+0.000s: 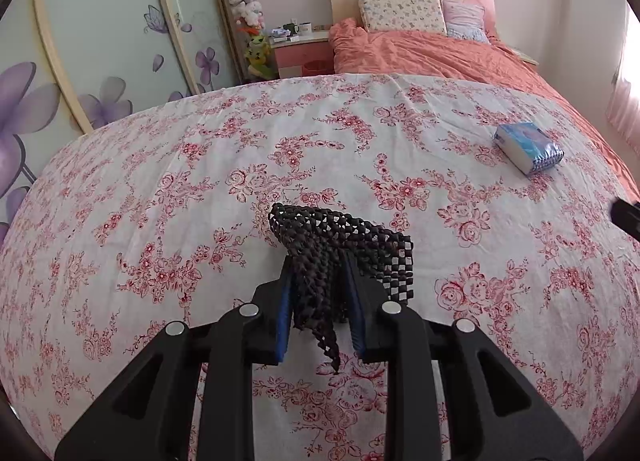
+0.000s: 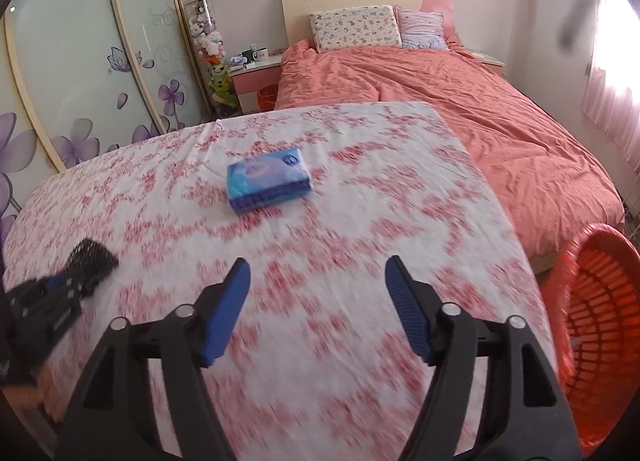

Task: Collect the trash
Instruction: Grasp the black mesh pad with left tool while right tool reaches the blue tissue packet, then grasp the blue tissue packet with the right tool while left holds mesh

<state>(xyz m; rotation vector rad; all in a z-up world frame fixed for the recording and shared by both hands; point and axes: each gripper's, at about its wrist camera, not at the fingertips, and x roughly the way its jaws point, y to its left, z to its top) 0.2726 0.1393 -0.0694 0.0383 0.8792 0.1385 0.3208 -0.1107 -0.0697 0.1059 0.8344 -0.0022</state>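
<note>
A table under a floral cloth (image 1: 200, 165) is standing before the pink bed (image 2: 500, 133). The orange basket (image 2: 600, 325) is sitting beside the table, at its right. The right gripper (image 2: 316, 277) is hovering with jaws released, the blue tissue pack (image 2: 269, 180) lying ahead. The left gripper (image 1: 318, 281) is grasping the black mesh scrap (image 1: 340, 233) above the cloth.
</note>
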